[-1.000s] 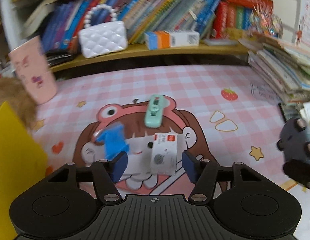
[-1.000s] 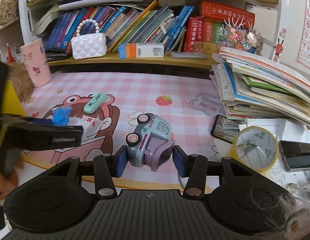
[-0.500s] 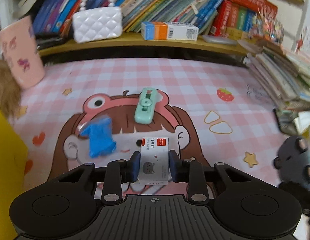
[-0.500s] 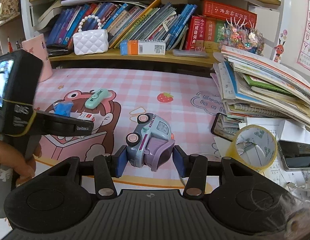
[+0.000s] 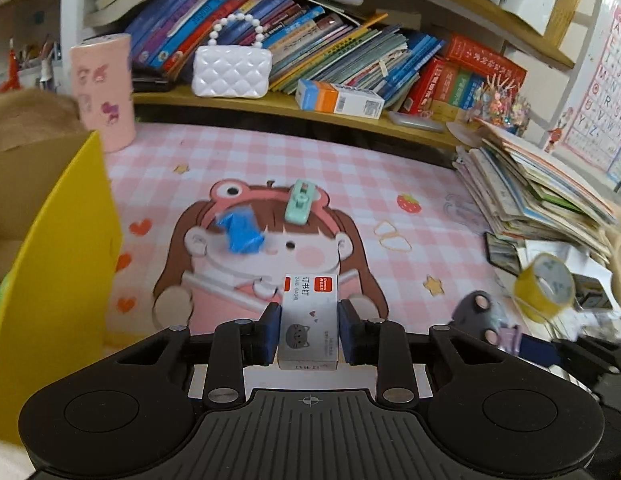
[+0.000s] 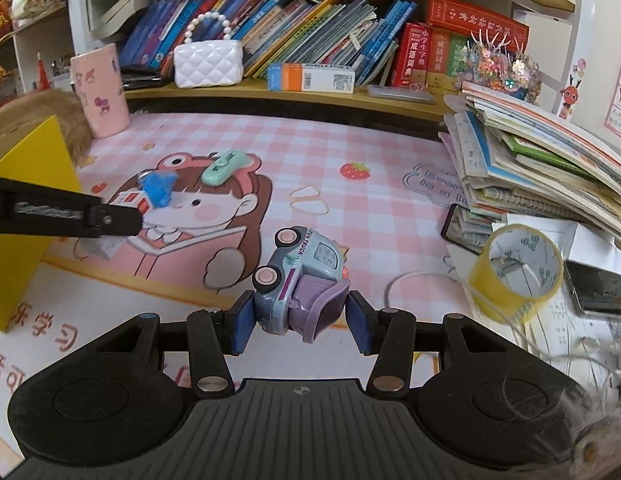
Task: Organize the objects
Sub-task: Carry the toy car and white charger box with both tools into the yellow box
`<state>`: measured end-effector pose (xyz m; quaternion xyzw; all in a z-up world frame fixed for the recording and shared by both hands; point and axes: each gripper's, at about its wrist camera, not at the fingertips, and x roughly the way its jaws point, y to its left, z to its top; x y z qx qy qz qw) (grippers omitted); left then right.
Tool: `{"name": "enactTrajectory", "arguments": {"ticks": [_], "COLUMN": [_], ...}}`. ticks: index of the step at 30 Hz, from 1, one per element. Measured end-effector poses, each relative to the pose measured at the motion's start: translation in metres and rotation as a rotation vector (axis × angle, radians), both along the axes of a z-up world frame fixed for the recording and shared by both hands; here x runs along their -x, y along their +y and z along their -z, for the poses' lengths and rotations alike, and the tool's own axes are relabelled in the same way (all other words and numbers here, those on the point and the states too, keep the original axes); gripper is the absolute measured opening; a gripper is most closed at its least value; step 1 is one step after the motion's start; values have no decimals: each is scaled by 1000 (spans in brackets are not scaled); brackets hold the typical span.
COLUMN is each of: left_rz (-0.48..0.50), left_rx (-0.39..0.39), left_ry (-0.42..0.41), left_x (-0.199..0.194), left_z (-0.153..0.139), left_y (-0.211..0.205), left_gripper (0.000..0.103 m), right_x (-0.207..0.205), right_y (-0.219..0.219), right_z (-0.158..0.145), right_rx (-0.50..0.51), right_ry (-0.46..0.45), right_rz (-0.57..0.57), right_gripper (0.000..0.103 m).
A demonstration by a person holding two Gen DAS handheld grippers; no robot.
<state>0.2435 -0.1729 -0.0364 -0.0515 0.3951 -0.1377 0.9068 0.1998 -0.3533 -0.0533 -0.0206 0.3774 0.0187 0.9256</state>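
Left gripper is clamping the staple box squarely across its long sides, box lifted off the mat. Right gripper is part open around the toy truck, pads not clearly touching. Yellow bin is sitting at 9 o'clock of the left gripper. Likely step: carrying the box over the bin wall. Advice: keep the squeeze firm, box level, clear the rim before releasing. Blue wrapper and green stapler are waiting at 12 o'clock.

Black claw, blue pads
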Motion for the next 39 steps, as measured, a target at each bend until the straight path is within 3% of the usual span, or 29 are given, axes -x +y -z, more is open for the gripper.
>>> {"name": "enactTrajectory", "arguments": {"ticks": [15, 21, 39], "left_rz": [77, 35, -162], "left_rx": [3, 25, 16], "left_ry": [-24, -14, -38], "left_x": [91, 122, 190], "left_z": [-6, -5, -13], "left_y": [57, 100, 236], "left_gripper": [29, 29, 29], "right_x": [73, 97, 140], "right_y": [65, 105, 249], "right_z": [-5, -4, -10], "right_rx": [26, 40, 34], "right_ry": [35, 57, 27], "right_rz": [-25, -52, -293], "right_gripper": [45, 45, 45]}}
